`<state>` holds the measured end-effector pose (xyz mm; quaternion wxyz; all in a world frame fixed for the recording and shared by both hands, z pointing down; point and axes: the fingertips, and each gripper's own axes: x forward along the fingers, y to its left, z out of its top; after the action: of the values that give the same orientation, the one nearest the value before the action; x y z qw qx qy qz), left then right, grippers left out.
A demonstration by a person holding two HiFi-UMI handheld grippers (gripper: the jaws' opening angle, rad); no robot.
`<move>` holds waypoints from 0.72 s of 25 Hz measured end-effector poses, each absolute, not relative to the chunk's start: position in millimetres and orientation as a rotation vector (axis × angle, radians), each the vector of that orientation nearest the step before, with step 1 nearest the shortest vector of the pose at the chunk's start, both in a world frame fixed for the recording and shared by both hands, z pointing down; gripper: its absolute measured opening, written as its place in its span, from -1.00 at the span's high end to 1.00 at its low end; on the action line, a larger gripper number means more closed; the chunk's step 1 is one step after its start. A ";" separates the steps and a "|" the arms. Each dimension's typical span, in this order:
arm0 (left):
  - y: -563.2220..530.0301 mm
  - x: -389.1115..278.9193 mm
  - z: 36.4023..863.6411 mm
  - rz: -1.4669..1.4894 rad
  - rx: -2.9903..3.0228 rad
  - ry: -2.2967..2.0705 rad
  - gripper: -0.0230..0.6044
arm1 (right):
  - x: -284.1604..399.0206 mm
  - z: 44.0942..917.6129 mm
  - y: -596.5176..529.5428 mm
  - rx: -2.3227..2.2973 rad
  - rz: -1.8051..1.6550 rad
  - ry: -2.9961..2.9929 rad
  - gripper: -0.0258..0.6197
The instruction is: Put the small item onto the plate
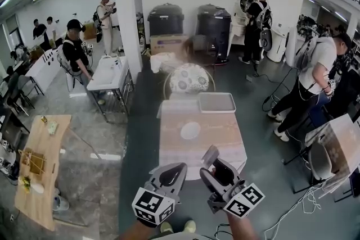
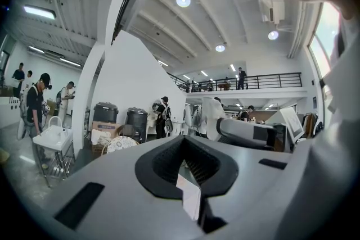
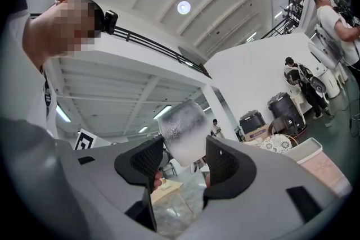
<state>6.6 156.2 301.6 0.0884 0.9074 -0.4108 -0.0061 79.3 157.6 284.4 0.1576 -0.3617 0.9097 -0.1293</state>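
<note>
Right tool (image 3: 184, 140): jaws set narrow and closed on the item (image 3: 181, 123), a small, frosted, translucent object. The item sits between the two black pads (image 3: 143, 161), with its rounded upper part standing clear above them. The tool is tilted upward toward the ceiling.

Left tool (image 2: 184, 142): jaws brought together, the pad tips meeting. Nothing is held between them. Only a sliver of the floor and the surface shows through the gap lower down.

Position of both tools: in the head view they are held side by side at the bottom of the picture, at the near edge of the surface (image 1: 225, 143), left tool to the left of the right tool. Neither tool touches the surface.

Surface: rectangular, covered with a pale pink cloth.

Plate (image 1: 190, 130): white, round, lying flat near the middle of the surface, nothing on it. It is well apart from both tools.

Tray (image 1: 216, 102): pale, rectangular, at the far end of the surface, beyond the plate.

Item location: in the right tool, off the surface, not on the plate.
</note>
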 end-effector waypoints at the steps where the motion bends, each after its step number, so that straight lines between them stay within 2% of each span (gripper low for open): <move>1: 156.8 7.8 301.9 -0.019 2.699 -1.225 0.91 | 81.4 284.4 158.3 -1.035 -0.370 2.602 0.17; 18: 153.7 33.4 304.8 -0.014 2.665 -1.310 0.91 | 125.9 291.3 154.2 -1.044 -0.377 2.592 0.17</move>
<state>33.4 153.7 304.8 0.0861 0.8941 -0.4395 -0.0046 125.9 154.2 291.3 0.1605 -0.3653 0.9074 -0.1320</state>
